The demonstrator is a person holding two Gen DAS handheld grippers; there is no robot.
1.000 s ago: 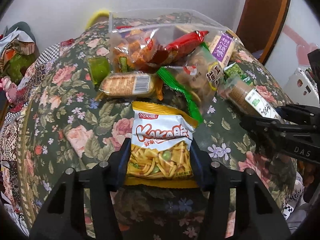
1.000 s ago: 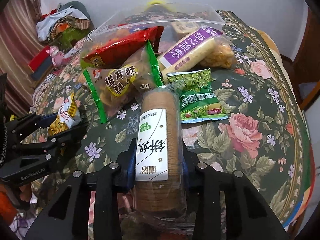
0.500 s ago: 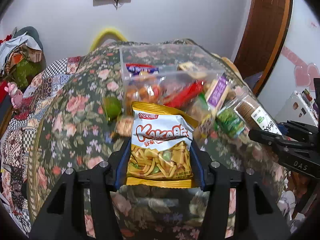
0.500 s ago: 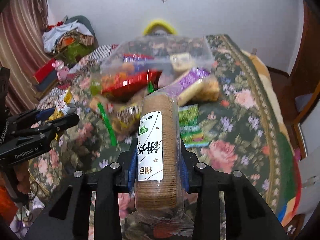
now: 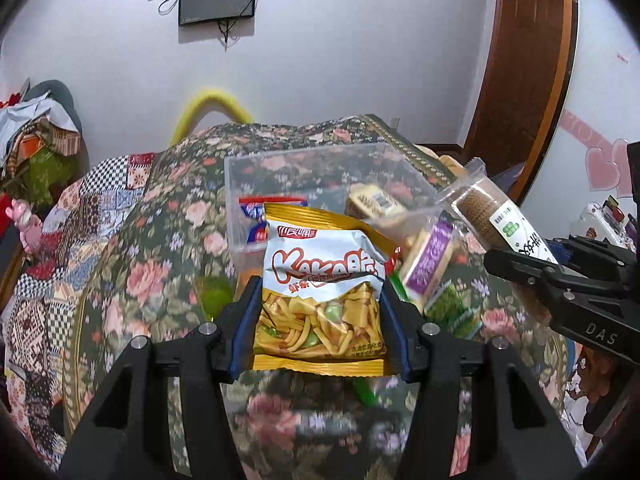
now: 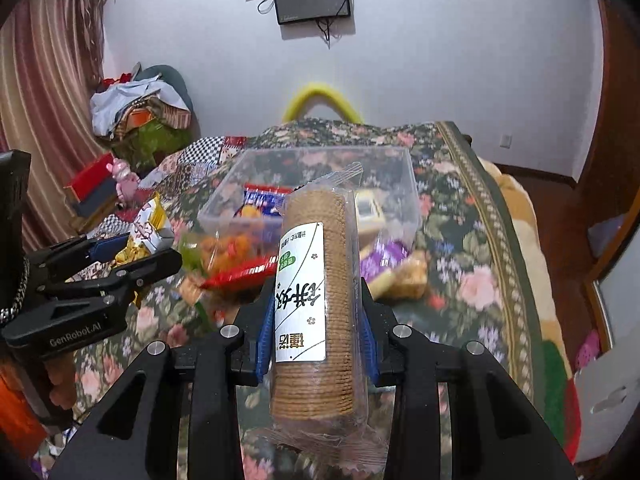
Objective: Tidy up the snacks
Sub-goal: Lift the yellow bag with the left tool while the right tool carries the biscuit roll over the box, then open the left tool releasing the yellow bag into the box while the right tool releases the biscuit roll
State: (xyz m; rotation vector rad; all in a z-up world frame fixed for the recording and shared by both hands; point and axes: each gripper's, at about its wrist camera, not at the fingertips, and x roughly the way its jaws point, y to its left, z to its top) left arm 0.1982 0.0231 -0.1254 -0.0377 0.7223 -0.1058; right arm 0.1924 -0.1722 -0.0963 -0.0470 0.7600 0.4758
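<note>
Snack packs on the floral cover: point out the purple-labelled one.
It is the long purple-labelled bar pack, lying just outside the clear plastic bin, beside the green pea packet. No other loose pack carries purple.

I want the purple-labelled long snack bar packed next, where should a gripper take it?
Grip the purple-labelled long snack bar across its narrow width near mid-length, coming from above. It lies slanted on the floral cloth just outside the clear plastic box, with other packets crowding its ends.
</note>
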